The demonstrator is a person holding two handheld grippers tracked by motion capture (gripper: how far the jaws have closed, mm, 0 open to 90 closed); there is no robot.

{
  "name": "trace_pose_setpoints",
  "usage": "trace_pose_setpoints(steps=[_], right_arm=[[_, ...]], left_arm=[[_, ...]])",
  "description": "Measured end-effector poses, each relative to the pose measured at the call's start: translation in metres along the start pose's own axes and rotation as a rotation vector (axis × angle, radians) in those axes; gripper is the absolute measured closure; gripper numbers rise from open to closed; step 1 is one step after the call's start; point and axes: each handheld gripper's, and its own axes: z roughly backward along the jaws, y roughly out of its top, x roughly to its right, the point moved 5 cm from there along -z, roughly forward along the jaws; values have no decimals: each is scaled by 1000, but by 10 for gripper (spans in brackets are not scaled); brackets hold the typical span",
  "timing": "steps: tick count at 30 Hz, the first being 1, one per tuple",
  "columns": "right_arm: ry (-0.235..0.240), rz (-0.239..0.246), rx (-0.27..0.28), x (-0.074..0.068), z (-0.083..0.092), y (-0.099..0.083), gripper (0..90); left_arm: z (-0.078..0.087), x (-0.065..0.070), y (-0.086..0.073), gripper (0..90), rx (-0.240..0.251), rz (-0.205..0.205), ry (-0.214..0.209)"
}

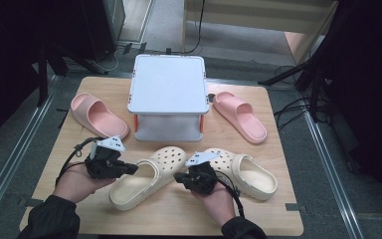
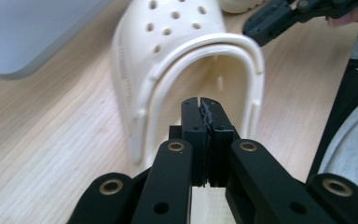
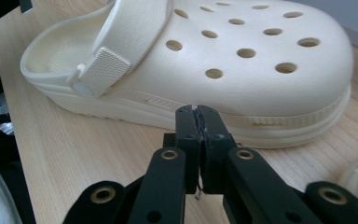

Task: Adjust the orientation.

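Two cream clogs are lying side by side near the front of the desk, and both grippers are being held right at them. The left gripper is being pointed at the left clog, its tips just at the rim of the heel opening; in the left gripper view the jaws are seen pressed flat together with nothing between them, and the clog's open heel is arching just beyond them. The right gripper is being held in the gap between the two shoes, just beside the right clog. In the right gripper view its jaws are likewise being kept tightly closed and empty, aimed at the sole edge of the holed clog, whose strap is seen folded forward over the top. Behind the clogs, a white box is standing at the middle of the desk, and a pink slide is lying on each side of it, one at the left, one at the right.
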Motion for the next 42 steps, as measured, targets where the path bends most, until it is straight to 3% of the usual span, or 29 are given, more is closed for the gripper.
trace_pose_setpoints(steps=[2, 6, 7, 12, 15, 29, 35, 42], right_arm=[[8, 2, -7, -2, -4, 0, 900], [13, 5, -21, -3, -8, -1, 900], [16, 6, -26, -3, -11, -2, 900], [14, -1, -33, 0, -15, -1, 900], [20, -3, -32, 3, -17, 1, 900], [12, -12, -45, 11, -21, 9, 900], [3, -16, -49, 16, -26, 16, 900], [-10, 3, -56, 21, -33, 26, 900]], left_arm=[[-1, -13, -7, 892, -7, 36, 31], [0, -25, -14, 890, 8, 76, 59], [-3, -32, -22, 890, 7, 109, 75], [-15, -40, -32, 892, -39, 148, 54], [-23, -36, -33, 893, -57, 153, 51], [-19, -23, -42, 894, -57, 191, 17], [-17, -16, -44, 894, -32, 208, -7], [-17, -10, -45, 894, -12, 224, -2]])
